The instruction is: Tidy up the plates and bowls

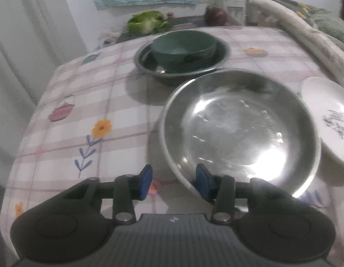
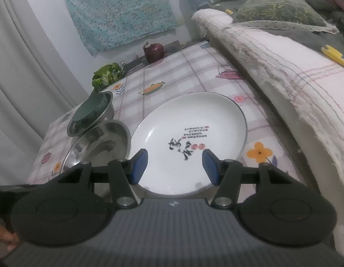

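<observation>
A large steel bowl [image 1: 238, 129] sits on the checked tablecloth [image 1: 94, 102]. My left gripper [image 1: 174, 178] is open and straddles its near rim, one blue pad inside the bowl and one outside, with a gap on both sides. Behind it a dark green bowl [image 1: 183, 44] rests inside a smaller steel bowl [image 1: 147, 66]. A white plate with black writing [image 2: 189, 133] lies to the right of the large steel bowl [image 2: 100, 142]. My right gripper [image 2: 175, 159] hovers open over the plate's near part with nothing between its fingers. The green bowl [image 2: 91, 109] shows at the far left.
A green leafy vegetable [image 1: 147, 23] and a dark red onion [image 2: 154, 52] lie at the table's far edge. A couch arm under a pale cloth [image 2: 283, 77] runs along the right side. A curtain [image 2: 20, 66] hangs on the left, where the table ends.
</observation>
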A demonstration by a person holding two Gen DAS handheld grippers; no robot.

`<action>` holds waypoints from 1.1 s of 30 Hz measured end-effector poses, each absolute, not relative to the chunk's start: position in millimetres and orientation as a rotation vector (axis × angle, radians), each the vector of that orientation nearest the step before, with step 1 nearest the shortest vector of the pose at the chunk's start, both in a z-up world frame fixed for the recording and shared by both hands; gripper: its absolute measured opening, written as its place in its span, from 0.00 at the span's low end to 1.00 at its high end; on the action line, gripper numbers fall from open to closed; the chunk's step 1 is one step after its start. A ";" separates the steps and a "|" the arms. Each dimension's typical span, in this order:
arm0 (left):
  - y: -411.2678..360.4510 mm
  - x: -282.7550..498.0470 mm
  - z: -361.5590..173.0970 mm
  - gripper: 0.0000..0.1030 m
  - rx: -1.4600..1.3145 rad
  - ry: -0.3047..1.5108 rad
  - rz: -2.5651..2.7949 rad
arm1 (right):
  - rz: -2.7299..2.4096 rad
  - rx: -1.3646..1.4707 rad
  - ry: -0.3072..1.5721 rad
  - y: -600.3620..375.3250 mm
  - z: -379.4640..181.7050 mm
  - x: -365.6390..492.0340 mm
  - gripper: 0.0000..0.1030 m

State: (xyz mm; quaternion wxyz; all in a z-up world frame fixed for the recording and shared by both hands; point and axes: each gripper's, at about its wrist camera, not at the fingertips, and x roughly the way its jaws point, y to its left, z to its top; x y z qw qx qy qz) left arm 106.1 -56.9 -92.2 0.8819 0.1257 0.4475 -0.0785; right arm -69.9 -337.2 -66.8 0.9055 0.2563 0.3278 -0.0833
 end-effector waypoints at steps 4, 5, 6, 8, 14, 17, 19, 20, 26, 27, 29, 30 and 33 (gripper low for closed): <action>-46.1 112.5 -90.8 0.44 0.249 0.908 -0.099 | -0.186 0.550 0.668 -344.5 -69.0 -81.9 0.52; -43.6 114.4 -90.7 0.44 0.257 0.900 -0.074 | -0.188 0.554 0.667 -347.4 -69.3 -84.3 0.52; -40.7 116.2 -91.3 0.44 0.259 0.897 -0.055 | -0.190 0.557 0.667 -350.1 -69.7 -86.4 0.52; -33.6 119.9 -93.4 0.44 0.254 0.895 -0.020 | -0.190 0.562 0.664 -354.1 -70.5 -90.1 0.53; -25.5 123.5 -96.4 0.45 0.251 0.914 0.003 | -0.185 0.577 0.661 -362.7 -73.8 -98.0 0.53; -25.8 116.6 -90.5 0.54 0.248 0.891 0.009 | -0.178 0.586 0.663 -365.5 -76.4 -99.5 0.53; -25.7 108.6 -81.4 0.55 0.236 0.859 0.018 | -0.173 0.590 0.666 -367.2 -77.4 -99.7 0.53; -25.8 103.4 -74.4 0.55 0.222 0.840 0.021 | -0.168 0.589 0.667 -368.5 -77.6 -99.0 0.53; -58.3 60.5 -29.8 0.60 0.133 0.717 -0.167 | -0.134 0.520 0.675 -376.0 -68.1 -89.9 0.53; -69.4 54.0 -27.1 0.60 0.133 0.711 -0.215 | -0.122 0.500 0.676 -378.3 -65.1 -86.8 0.53; -95.0 43.4 -27.6 0.60 0.124 0.724 -0.338 | -0.095 0.452 0.681 -384.0 -58.9 -76.6 0.53; -107.0 39.2 -30.7 0.60 0.123 0.736 -0.390 | -0.083 0.432 0.681 -386.5 -56.3 -71.7 0.53; -143.6 27.7 -47.1 0.59 0.161 0.770 -0.492 | -0.036 0.388 0.691 -399.1 -52.3 -49.6 0.53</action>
